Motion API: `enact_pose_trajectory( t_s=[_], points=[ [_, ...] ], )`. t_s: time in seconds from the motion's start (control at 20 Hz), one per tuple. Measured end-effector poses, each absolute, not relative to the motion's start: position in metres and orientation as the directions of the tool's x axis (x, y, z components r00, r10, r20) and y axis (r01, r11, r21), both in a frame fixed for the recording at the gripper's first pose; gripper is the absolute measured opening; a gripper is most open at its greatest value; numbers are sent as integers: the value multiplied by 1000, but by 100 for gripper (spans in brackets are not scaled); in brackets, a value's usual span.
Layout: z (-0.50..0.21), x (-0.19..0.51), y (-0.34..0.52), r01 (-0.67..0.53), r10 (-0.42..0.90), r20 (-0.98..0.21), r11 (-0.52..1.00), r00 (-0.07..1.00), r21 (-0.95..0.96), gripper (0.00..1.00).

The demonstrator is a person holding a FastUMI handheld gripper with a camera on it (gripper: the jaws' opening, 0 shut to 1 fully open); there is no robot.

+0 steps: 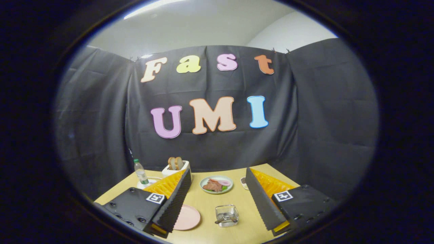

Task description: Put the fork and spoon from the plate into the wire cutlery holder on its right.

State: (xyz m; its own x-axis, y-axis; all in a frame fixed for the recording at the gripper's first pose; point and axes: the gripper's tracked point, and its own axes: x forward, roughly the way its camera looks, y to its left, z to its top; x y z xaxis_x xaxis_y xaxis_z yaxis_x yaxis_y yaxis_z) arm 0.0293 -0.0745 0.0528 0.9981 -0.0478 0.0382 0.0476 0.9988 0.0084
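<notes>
With the gripper fingers spread and empty above the table's near edge, no cutlery is discernible on the pink plate, so check the wire holder beside it before reaching.

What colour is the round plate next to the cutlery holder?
Pale pink. The round pink plate shows best in the gripper view, partly behind one finger of the open gripper.

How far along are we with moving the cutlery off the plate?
It looks done: the pink plate shows bare, and cutlery handles poke from the cutlery holder on its right. The hand-held gripper is open, holding nothing, raised above the table. Nothing seems left.
</notes>
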Motion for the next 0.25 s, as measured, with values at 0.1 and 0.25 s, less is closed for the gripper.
enact_pose_trajectory(
  t_s=[0.1, 0.25],
  points=[
    [53, 18, -72, 59, -60, 40, 998, 997, 19, 100],
    [61, 7, -71, 70, -73, 68, 997, 995, 39, 100]
  ],
)
